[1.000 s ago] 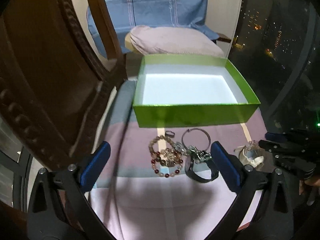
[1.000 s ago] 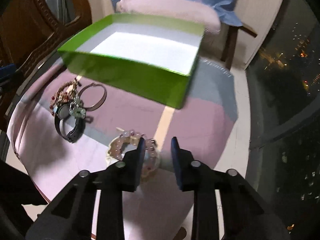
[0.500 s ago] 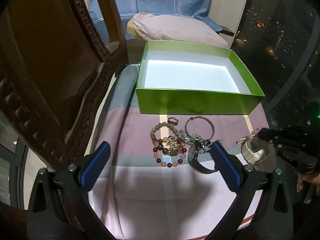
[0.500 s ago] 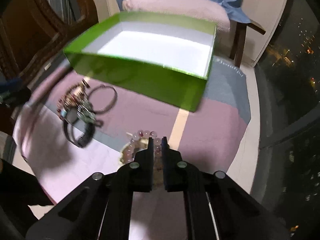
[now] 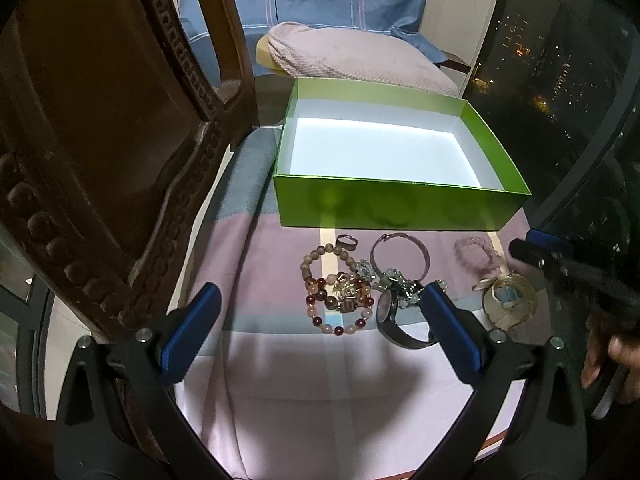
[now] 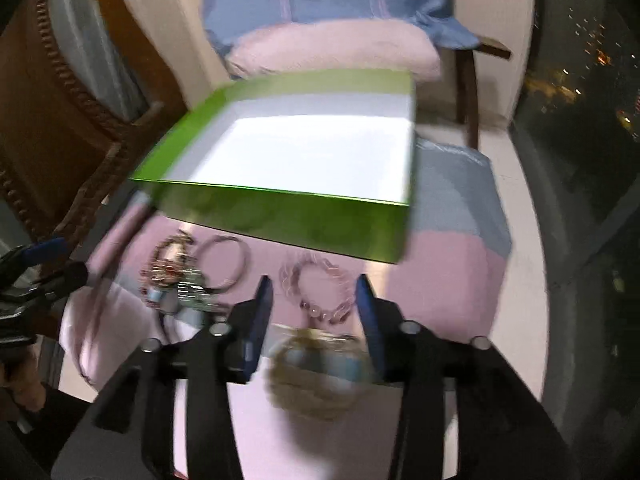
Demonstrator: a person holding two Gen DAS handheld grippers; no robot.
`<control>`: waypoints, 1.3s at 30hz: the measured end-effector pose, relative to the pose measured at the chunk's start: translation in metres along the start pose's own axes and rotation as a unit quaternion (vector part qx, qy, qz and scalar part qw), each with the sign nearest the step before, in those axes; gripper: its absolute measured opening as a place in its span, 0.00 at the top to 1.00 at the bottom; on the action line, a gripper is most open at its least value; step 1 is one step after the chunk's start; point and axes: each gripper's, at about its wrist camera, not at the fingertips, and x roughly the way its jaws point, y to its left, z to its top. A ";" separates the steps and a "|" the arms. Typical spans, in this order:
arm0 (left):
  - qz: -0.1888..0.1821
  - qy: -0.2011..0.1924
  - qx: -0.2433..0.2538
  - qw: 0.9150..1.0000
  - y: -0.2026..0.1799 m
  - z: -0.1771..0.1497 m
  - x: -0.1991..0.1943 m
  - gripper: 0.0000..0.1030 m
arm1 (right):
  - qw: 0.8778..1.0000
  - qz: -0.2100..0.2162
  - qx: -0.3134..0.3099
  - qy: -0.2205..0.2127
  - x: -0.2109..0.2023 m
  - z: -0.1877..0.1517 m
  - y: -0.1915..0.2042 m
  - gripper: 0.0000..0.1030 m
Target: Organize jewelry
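Observation:
An open green box (image 5: 400, 208) (image 6: 280, 220) with a white inside stands on the pink and grey cloth. In front of it lie beaded bracelets (image 5: 320, 284), a ring (image 5: 346, 242), a bangle (image 5: 427, 258) and a watch (image 5: 386, 308). My left gripper (image 5: 316, 304) hangs open above this pile. Further right lie a pink bead bracelet (image 5: 486, 262) (image 6: 336, 308) and a round pale piece (image 5: 508, 300) (image 6: 316, 376). My right gripper (image 6: 314, 286) (image 5: 560, 264) is opening; the pink bracelet rests on the cloth between its tips, and the pads stand clear of it.
A carved wooden chair (image 5: 100, 160) stands close on the left. Behind the box is a seat with a pink cushion (image 5: 352, 60) and blue cloth. A dark window (image 5: 560, 60) fills the right. A person's hand (image 5: 608, 356) holds the right gripper.
My right gripper shut on the pink bracelet, carried it off the round piece toward the box, then let go and opened. The left gripper stayed open over the pile.

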 end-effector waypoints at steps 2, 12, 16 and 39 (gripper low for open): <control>-0.003 -0.004 -0.008 1.000 0.003 0.002 -0.002 0.04 | 0.999 0.026 -0.025 -0.005 -0.004 -0.003 0.021 0.55; 0.001 -0.012 -0.037 0.999 0.024 0.006 -0.008 0.04 | 0.994 0.093 -0.002 0.064 0.049 -0.007 0.063 0.55; -0.001 -0.008 -0.037 0.999 0.026 0.006 -0.007 0.04 | 0.988 0.134 0.020 0.076 0.057 -0.007 0.063 0.92; 0.006 0.037 -0.045 0.998 0.032 0.001 0.017 0.04 | 0.995 0.066 0.068 -0.041 -0.015 0.009 0.024 0.39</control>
